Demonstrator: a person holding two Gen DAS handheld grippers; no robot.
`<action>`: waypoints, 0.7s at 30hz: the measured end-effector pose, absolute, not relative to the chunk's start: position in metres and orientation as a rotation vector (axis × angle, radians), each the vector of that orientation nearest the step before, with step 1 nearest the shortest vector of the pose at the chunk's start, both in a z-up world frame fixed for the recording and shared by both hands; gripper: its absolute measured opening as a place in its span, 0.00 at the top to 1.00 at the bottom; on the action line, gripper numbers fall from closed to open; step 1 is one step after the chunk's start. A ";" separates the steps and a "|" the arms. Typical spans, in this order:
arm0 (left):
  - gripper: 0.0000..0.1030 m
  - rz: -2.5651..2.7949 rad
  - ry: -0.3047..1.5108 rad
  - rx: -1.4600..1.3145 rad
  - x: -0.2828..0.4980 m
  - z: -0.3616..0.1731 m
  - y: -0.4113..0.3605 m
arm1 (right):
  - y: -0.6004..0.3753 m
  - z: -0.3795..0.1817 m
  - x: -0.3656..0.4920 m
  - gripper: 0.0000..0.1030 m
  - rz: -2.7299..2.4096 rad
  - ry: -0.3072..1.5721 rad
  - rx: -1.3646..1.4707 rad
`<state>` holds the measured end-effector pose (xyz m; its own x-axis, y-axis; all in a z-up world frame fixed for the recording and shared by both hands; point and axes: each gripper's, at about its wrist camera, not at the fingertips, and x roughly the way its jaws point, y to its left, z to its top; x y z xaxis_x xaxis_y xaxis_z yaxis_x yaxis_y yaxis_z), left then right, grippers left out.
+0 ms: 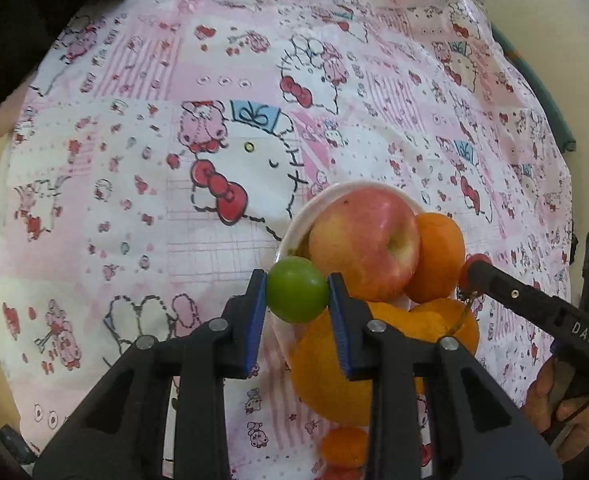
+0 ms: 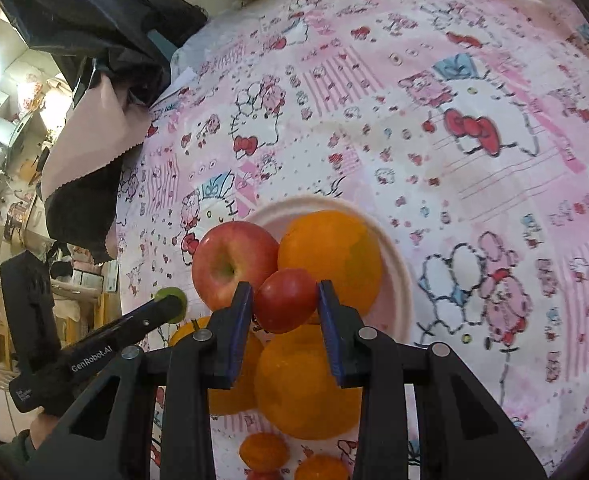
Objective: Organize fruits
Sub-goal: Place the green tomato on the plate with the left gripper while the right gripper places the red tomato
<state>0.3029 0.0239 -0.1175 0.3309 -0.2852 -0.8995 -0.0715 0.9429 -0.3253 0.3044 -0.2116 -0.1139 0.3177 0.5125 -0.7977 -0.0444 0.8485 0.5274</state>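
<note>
Gripping a small round green fruit (image 1: 297, 295) between its blue pads, the left gripper (image 1: 297, 295) hangs just at the near rim of the shallow white plate (image 1: 294, 224), while the right gripper (image 2: 285, 300) is clamped on a small smooth red fruit (image 2: 285, 300) over the same pile. Below the fingers, loose on the cloth, lie a large orange (image 2: 302, 384) and smaller orange citrus fruits (image 2: 263, 451). On the plate itself sit a red-yellow apple (image 1: 364, 244) and another orange (image 2: 330, 256), touching each other. Beyond spreads the pink cartoon-print tablecloth (image 1: 222, 80), with dark clothing (image 2: 94, 20) heaped at its far edge.
</note>
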 end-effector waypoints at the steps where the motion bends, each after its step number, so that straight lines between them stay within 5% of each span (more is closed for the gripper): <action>1: 0.74 -0.149 1.234 -0.336 0.304 -0.119 0.023 | -0.209 -0.116 0.305 0.66 0.388 1.209 0.455; 12: 0.71 -0.172 1.257 -0.351 0.305 -0.123 0.016 | -0.208 -0.123 0.308 0.63 0.394 1.226 0.507; 17: 0.27 -0.169 1.241 -0.368 0.302 -0.118 0.018 | -0.208 -0.121 0.307 0.63 0.403 1.225 0.516; 20: 0.25 -0.167 1.230 -0.359 0.301 -0.113 0.018 | -0.210 -0.115 0.306 0.60 0.402 1.210 0.512; 21: 0.25 -0.167 1.217 -0.355 0.300 -0.110 0.018 | -0.212 -0.111 0.306 0.52 0.399 1.197 0.510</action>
<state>0.2999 0.0185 -0.1099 0.3432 -0.3131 -0.8856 -0.0628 0.9330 -0.3542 0.3056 -0.2116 -0.1112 0.3195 0.5476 -0.7733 -0.0256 0.8208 0.5706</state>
